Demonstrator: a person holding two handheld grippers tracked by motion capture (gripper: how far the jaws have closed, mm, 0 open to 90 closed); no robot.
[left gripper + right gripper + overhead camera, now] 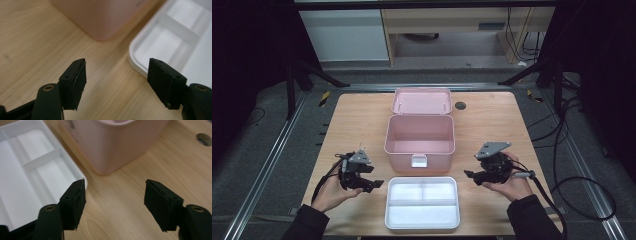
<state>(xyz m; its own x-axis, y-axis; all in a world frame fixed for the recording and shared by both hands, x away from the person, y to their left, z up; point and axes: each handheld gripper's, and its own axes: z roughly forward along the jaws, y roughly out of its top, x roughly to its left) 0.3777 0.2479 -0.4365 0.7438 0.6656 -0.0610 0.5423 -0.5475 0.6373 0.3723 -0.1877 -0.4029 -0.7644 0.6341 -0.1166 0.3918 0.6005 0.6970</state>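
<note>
High view: nearest you, at the bottom centre of the frame, the white tray [422, 202] lies flat on the desk [492, 120], its shallow compartments bare. Your left claw [373, 184] sits at the lower left, just beside the tray's left edge; its jaws are spread with nothing between them. Your right claw [470, 175] is at the lower right, near the tray's upper right corner, jaws likewise spread around nothing. In the left gripper view the tray [175, 40] fills the right side, with the pink box [105, 17] at the top. Farther back, in the middle of the high view, the pink box [419, 137] stands just behind the tray, its lid [422, 101] tipped back.
</note>
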